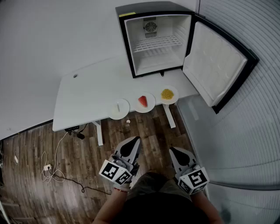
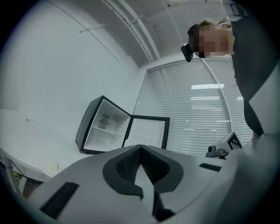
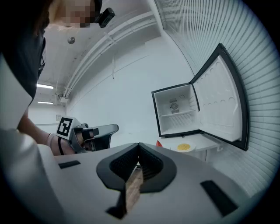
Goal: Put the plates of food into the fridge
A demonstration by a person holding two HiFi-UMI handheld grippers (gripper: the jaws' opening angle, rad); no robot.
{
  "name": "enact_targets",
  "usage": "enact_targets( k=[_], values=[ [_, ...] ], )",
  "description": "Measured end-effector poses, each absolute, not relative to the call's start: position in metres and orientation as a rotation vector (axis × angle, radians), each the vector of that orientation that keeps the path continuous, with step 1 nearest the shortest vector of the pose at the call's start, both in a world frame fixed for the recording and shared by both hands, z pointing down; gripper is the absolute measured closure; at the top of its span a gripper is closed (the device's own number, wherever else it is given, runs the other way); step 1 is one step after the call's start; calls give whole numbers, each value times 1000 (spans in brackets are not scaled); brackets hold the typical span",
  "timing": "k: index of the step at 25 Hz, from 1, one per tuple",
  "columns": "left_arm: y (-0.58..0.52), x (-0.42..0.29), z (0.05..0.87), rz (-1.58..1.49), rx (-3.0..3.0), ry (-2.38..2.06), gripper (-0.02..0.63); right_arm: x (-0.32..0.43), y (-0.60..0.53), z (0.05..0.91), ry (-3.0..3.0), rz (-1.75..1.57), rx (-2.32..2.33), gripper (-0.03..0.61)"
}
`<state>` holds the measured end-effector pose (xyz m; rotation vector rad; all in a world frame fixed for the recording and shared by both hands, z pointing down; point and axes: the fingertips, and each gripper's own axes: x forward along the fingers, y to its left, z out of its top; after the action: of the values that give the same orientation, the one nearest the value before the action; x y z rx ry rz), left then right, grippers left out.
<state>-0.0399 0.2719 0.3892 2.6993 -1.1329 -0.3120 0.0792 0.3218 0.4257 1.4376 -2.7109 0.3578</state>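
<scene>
Head view, general condition: a white bench [image 1: 87, 94] stands at 12 o'clock from the person, on a wooden floor [image 1: 39, 144] with a loose cable [image 1: 54, 174] at 8 o'clock.

Item 1, fridge [image 1: 153, 7]: it sits on the far right part of the bench. Its door [image 1: 216, 65] is swung wide open toward 2 o'clock, and a wire shelf [image 1: 155, 43] is visible inside.

Item 2, plates: three stand in a row along the near edge of the bench, at about 6 o'clock from the fridge and outside it.
- The left plate [image 1: 112, 113] carries a pale item (too small to identify).
- The middle plate [image 1: 151, 106] carries a red piece [image 1: 143, 101].
- The right plate [image 1: 175, 99] carries a yellow heap [image 1: 167, 94].
- Whether neighbouring rims touch cannot be told.

Item 3, left claw [image 1: 137, 139]: it is low at 6 o'clock, over the floor and well apart from the plates, with its tips toward 12 o'clock. The left gripper view shows the jaws meeting at the tips with nothing between them.

Item 4, right claw [image 1: 171, 149]: it is at 5 o'clock, beside the left one and also over the floor. The right gripper view shows the jaws closed tip to tip and empty, with floorboards visible through the slit behind them. That view also shows slatted blinds [image 3: 262, 65] at 3 o'clock
</scene>
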Motion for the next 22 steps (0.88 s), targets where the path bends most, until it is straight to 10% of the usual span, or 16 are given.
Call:
enact_targets(
  k=[22],
  values=[
    [272,-24,410,-290,2638,-1197,607,95,331,445,-2714,402,1396,572]
  ],
)
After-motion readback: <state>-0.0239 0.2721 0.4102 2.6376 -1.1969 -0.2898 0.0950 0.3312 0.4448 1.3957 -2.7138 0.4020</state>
